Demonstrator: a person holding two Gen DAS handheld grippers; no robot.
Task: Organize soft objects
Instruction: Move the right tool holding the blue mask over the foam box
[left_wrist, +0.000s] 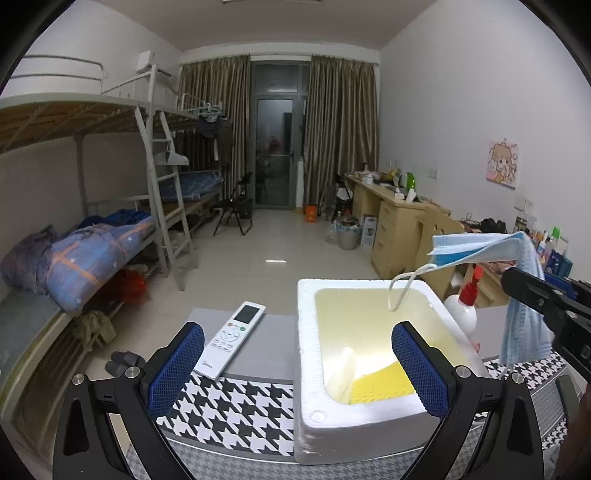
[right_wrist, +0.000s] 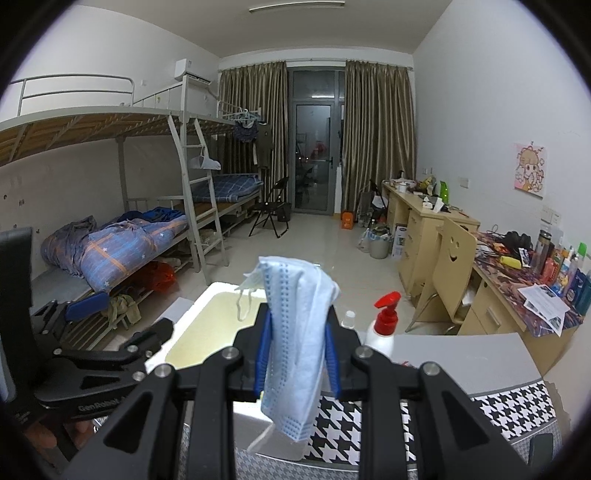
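A light-blue face mask (right_wrist: 291, 369) hangs folded between the blue pads of my right gripper (right_wrist: 298, 315), which is shut on it. In the left wrist view the same mask (left_wrist: 480, 247) droops from the right gripper (left_wrist: 517, 284) above the right rim of a white foam box (left_wrist: 306, 332), one ear loop (left_wrist: 400, 291) dangling over the opening. Inside the box lie a yellow sponge (left_wrist: 380, 384) and a pale strip (left_wrist: 343, 373). My left gripper (left_wrist: 297, 332) stands wide open over the box's near left part, gripping nothing. It also shows in the right wrist view as the left gripper (right_wrist: 125, 315).
A white remote control (left_wrist: 234, 339) lies left of the box on the grey tabletop. A houndstooth cloth (left_wrist: 236, 410) covers the near edge. A white spray bottle (left_wrist: 461, 310) with a red nozzle stands right of the box. Bunk beds and desks line the room beyond.
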